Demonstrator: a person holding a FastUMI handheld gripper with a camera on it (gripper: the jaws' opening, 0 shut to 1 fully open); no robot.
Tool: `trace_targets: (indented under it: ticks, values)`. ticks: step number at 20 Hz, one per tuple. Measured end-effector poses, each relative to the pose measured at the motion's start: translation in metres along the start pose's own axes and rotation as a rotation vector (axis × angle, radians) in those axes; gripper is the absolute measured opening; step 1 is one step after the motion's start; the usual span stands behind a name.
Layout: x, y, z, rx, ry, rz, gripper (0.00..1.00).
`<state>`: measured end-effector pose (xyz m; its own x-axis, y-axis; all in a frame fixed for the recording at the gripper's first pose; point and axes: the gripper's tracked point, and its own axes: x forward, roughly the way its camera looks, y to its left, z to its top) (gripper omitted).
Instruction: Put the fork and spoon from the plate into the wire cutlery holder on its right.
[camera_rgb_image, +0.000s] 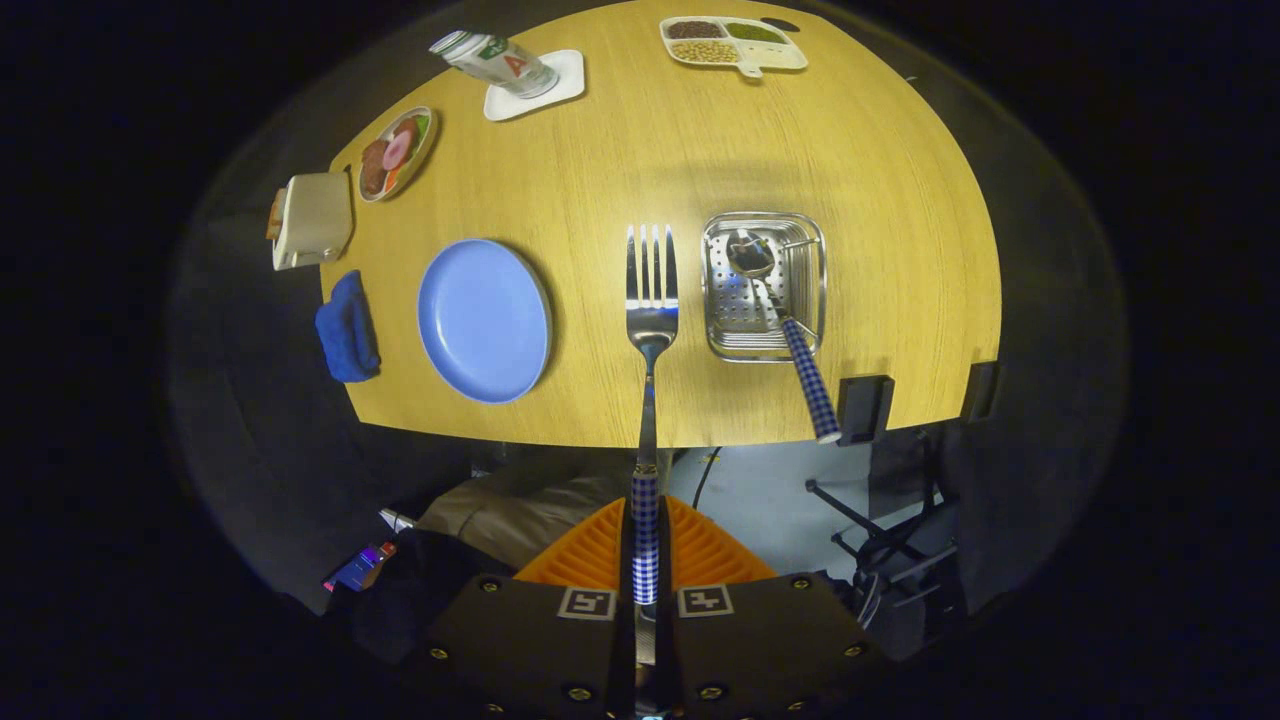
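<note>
I look straight down on a wooden table. My gripper (646, 560) is shut on the checked handle of the fork (650, 300), which hangs tines-down high above the table, between the blue plate (484, 320) and the wire cutlery holder (764, 286). The plate is bare. The spoon (790, 330) stands bowl-down inside the holder, its checked handle leaning out over the near rim. The holder lies just right of the fork's tines.
A blue cloth (346, 328) and a toaster (312, 220) lie left of the plate. A food dish (396, 154), a bottle on a white coaster (520, 76) and a divided tray (734, 44) sit at the far side. Beyond the table's near edge are floor and a folding stand.
</note>
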<state>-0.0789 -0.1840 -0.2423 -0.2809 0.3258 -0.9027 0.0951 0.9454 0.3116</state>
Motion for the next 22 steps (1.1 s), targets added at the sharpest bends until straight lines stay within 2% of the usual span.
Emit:
trace_targets:
  ticks: [3,8,14,22]
  values:
    - [0.003,-0.009,0.002,0.038,0.034,0.0,0.08]
    - [0.006,-0.029,0.007,0.072,0.134,-0.058,0.08]
    - [0.034,-0.035,0.02,0.11,0.236,-0.107,0.08]
    - [0.041,-0.033,0.05,0.096,0.339,-0.15,0.08]
